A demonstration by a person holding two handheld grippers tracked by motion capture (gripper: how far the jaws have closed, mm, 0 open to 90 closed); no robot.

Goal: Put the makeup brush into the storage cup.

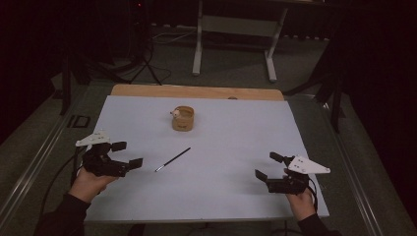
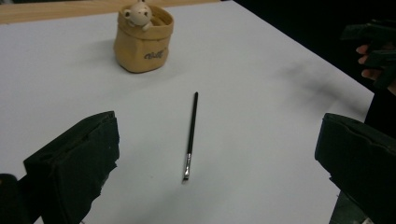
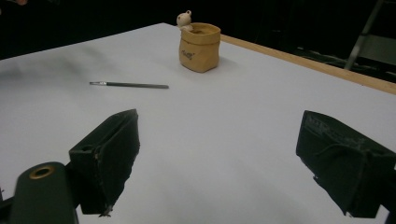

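Observation:
A thin black brush [image 1: 173,159] [image 2: 191,134] [image 3: 130,85] with a metal tip lies flat on the white table top [image 1: 226,137], tip toward the near left. Behind it stands a tan bag-shaped pot [image 1: 183,118] [image 2: 143,41] [image 3: 200,46] with a small bear figure on its rim. My left gripper [image 1: 127,154] [image 2: 217,163] is open at the left of the table, a short way left of the brush, holding nothing. My right gripper [image 1: 268,165] [image 3: 224,161] is open near the front right, well clear of both objects.
A wooden strip [image 1: 196,91] borders the table's far edge. Beyond it on the dark floor stand a white frame's legs [image 1: 197,49] and cables. Wide bare white surface lies between the two grippers. The other hand's gripper [image 2: 378,46] shows at the right in the left gripper view.

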